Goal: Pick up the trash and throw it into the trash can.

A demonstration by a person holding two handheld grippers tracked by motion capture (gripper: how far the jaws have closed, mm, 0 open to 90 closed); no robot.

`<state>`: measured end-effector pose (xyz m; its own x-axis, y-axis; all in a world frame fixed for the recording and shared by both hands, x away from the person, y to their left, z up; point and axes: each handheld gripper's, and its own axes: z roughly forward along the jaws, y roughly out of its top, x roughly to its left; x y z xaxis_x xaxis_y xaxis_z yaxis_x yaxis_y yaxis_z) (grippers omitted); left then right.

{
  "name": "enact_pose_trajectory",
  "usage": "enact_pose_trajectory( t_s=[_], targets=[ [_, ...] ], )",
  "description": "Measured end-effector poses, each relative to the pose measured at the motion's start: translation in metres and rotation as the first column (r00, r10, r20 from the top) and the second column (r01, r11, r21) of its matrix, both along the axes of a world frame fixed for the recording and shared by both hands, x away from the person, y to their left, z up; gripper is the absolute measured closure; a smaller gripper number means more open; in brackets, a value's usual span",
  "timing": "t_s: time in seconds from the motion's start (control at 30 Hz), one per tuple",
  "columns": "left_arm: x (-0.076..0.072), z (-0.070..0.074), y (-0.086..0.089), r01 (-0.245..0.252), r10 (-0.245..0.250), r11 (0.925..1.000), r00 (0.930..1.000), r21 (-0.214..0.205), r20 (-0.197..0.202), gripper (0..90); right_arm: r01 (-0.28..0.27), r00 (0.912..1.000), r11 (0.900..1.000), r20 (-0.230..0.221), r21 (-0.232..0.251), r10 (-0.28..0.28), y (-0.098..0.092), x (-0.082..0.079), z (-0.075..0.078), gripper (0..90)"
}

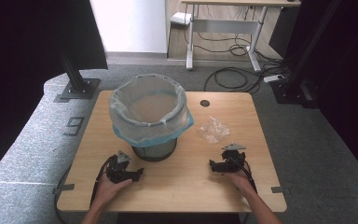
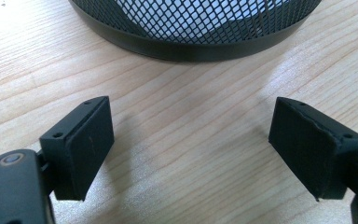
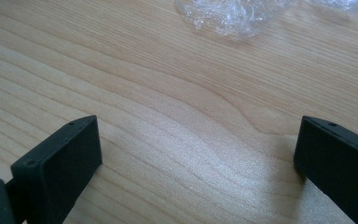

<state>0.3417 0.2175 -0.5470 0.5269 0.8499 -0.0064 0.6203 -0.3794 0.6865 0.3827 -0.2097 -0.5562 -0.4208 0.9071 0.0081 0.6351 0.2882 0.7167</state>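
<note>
1. High view: a mesh bin (image 1: pixel 154 122) lined with a clear bag stands on the desk (image 1: pixel 182 186). The left gripper (image 1: pixel 137 174) rests just in front of the bin; the right gripper (image 1: pixel 213 164) lies well to the bin's right, near a crumpled clear wrapper (image 1: pixel 213 129).
2. Left gripper view: the left gripper (image 2: pixel 191 140) gapes wide, empty, before the bin's base (image 2: pixel 191 46).
3. Right gripper view: the right gripper (image 3: pixel 198 154) is spread wide, empty, the wrapper (image 3: pixel 233 14) beyond it.
</note>
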Motion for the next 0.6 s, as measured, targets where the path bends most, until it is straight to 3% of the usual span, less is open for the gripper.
enact_pose_trajectory(
  t_s=[0.6],
  targets=[
    [0.0002,0.0001,0.0001,0.001,-0.001,1.0,1.0,0.0,0.0,13.7,0.013,0.9993,0.9999,-0.036,0.002,-0.013,-0.0016,-0.0045,0.0069,10.9]
  ],
)
